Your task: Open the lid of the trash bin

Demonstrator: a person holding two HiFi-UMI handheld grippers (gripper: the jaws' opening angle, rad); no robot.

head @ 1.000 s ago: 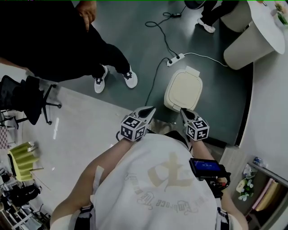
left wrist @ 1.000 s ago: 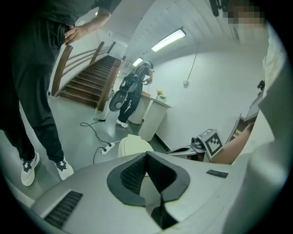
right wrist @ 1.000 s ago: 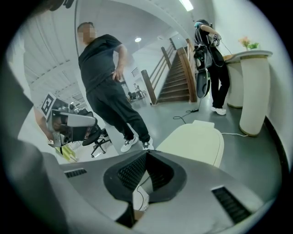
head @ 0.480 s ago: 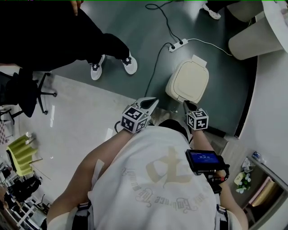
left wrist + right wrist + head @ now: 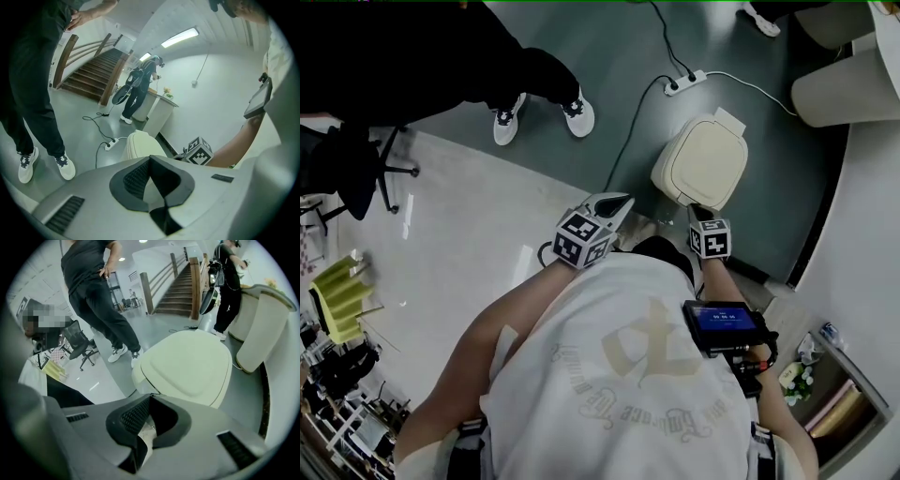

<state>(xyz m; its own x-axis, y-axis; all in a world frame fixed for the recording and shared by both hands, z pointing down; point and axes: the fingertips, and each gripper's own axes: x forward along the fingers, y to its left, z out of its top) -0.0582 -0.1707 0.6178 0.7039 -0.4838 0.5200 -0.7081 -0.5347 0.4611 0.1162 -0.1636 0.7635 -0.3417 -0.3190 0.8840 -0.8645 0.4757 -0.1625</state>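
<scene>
The cream trash bin [image 5: 705,161] stands on the dark floor with its lid down flat; it also shows in the left gripper view [image 5: 139,145] and fills the middle of the right gripper view [image 5: 187,364]. My right gripper [image 5: 699,215] [image 5: 150,397] is shut and empty, its tip just short of the bin's near edge. My left gripper [image 5: 619,202] [image 5: 150,158] is also shut and empty, held to the left of the bin and apart from it.
A power strip [image 5: 686,82] with a black cable lies on the floor behind the bin. A person in black [image 5: 412,56] stands at the far left beside an office chair [image 5: 356,178]. A white curved counter [image 5: 848,84] rises at the right. A small screen [image 5: 724,321] sits on my right forearm.
Both grippers have come closer to the bin, the right one now nearly at its front edge. The lid has stayed down.
</scene>
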